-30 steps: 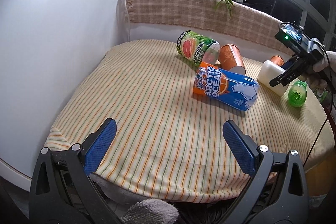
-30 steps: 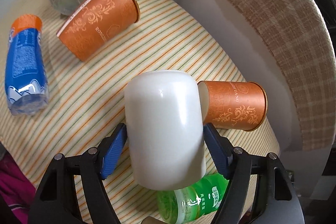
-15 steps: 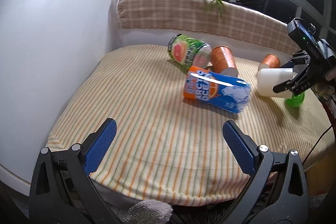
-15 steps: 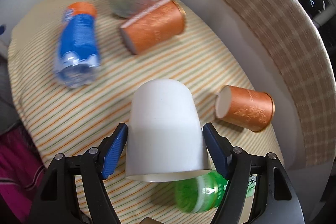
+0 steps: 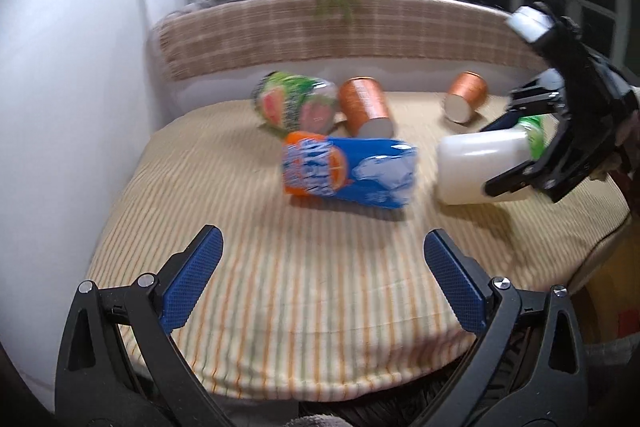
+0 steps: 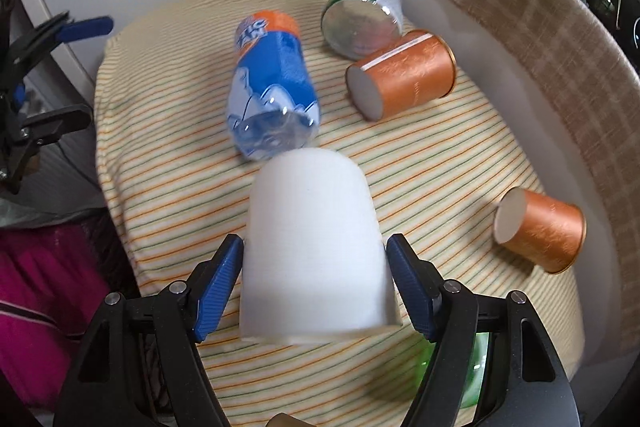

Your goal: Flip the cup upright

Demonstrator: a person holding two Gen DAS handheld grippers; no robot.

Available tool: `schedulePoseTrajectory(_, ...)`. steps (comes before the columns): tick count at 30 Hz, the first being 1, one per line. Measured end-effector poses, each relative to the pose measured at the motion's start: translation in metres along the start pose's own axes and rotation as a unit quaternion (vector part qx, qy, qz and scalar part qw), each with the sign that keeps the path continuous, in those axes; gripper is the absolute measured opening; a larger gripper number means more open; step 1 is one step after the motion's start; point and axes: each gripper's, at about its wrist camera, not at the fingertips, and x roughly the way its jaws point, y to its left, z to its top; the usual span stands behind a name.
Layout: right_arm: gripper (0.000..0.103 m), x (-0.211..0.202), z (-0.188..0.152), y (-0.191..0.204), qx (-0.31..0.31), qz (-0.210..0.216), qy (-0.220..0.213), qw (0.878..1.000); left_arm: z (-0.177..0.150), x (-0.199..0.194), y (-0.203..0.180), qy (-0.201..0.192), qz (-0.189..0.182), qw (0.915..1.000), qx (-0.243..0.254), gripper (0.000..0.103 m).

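Observation:
A plain white cup [image 6: 312, 247] is clamped between the blue pads of my right gripper [image 6: 316, 283], held on its side above the striped cloth with its closed base pointing away from the camera. In the left wrist view the same cup [image 5: 476, 169] shows at the right, horizontal, held by the right gripper [image 5: 516, 163]. My left gripper [image 5: 320, 283] is open and empty over the near part of the striped cloth [image 5: 280, 267].
On the cloth lie a blue and orange bottle [image 6: 272, 87], a green-labelled bottle [image 6: 360, 15], two orange paper cups [image 6: 404, 79] [image 6: 540, 231] and a green bottle [image 6: 472, 367] under the right gripper. A checked padded rim [image 6: 540, 27] runs behind; a white wall is at left.
The right gripper has swung the white cup round toward the blue bottle and tipped it level. The left gripper's view has shifted and blurred; its jaws stay open.

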Motion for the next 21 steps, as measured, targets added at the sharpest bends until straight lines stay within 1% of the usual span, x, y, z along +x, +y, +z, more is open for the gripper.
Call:
schedulePoseTrajectory(3, 0.074, 0.004, -0.005, -0.004, 0.023, 0.018, 0.002, 1.000, 0.015, 0.002, -0.013, 0.007, -0.045, 0.9983, 0.036, 0.102)
schedulePoseTrajectory(4, 0.074, 0.005, -0.006, -0.005, 0.035, 0.020, 0.002, 0.999, 0.025, 0.003, -0.019, 0.009, -0.068, 0.9962, 0.053, 0.102)
schedulePoseTrajectory(5, 0.074, 0.003, -0.008, -0.007, 0.046, 0.021, -0.002, 0.999, 0.033, 0.004, -0.022, 0.010, -0.083, 0.9945, 0.063, 0.102)
schedulePoseTrajectory(7, 0.074, -0.011, -0.013, -0.009, 0.076, 0.025, -0.031, 0.996, 0.050, 0.003, -0.030, 0.009, -0.108, 0.9904, 0.085, 0.101)
schedulePoseTrajectory(9, 0.074, -0.031, -0.024, -0.014, 0.121, 0.036, -0.070, 0.990, 0.067, 0.002, -0.042, 0.010, -0.138, 0.9826, 0.123, 0.099)
schedulePoseTrajectory(11, 0.074, -0.052, -0.044, -0.021, 0.177, 0.048, -0.114, 0.976, 0.077, 0.005, -0.061, 0.017, -0.155, 0.9736, 0.167, 0.098)
schedulePoseTrajectory(12, 0.074, -0.061, -0.058, -0.023, 0.210, 0.055, -0.133, 0.967, 0.079, 0.007, -0.072, 0.024, -0.156, 0.9677, 0.196, 0.098)
schedulePoseTrajectory(13, 0.074, -0.067, -0.071, -0.024, 0.238, 0.060, -0.146, 0.958, 0.079, 0.010, -0.083, 0.030, -0.157, 0.9612, 0.225, 0.098)
schedulePoseTrajectory(15, 0.074, -0.080, -0.100, -0.018, 0.286, 0.056, -0.170, 0.941, 0.070, 0.016, -0.108, 0.043, -0.161, 0.9376, 0.305, 0.095)
schedulePoseTrajectory(17, 0.074, -0.088, -0.127, -0.007, 0.320, 0.047, -0.188, 0.927, 0.059, 0.024, -0.132, 0.056, -0.154, 0.9110, 0.378, 0.094)
schedulePoseTrajectory(18, 0.074, -0.092, -0.141, 0.000, 0.338, 0.044, -0.198, 0.919, 0.056, 0.029, -0.141, 0.064, -0.151, 0.8989, 0.406, 0.094)
schedulePoseTrajectory(19, 0.074, -0.093, -0.154, 0.006, 0.355, 0.045, -0.207, 0.910, 0.054, 0.032, -0.147, 0.068, -0.148, 0.8915, 0.423, 0.094)
schedulePoseTrajectory(21, 0.074, -0.091, -0.183, 0.020, 0.397, 0.049, -0.224, 0.889, 0.051, 0.040, -0.161, 0.077, -0.139, 0.8735, 0.460, 0.094)
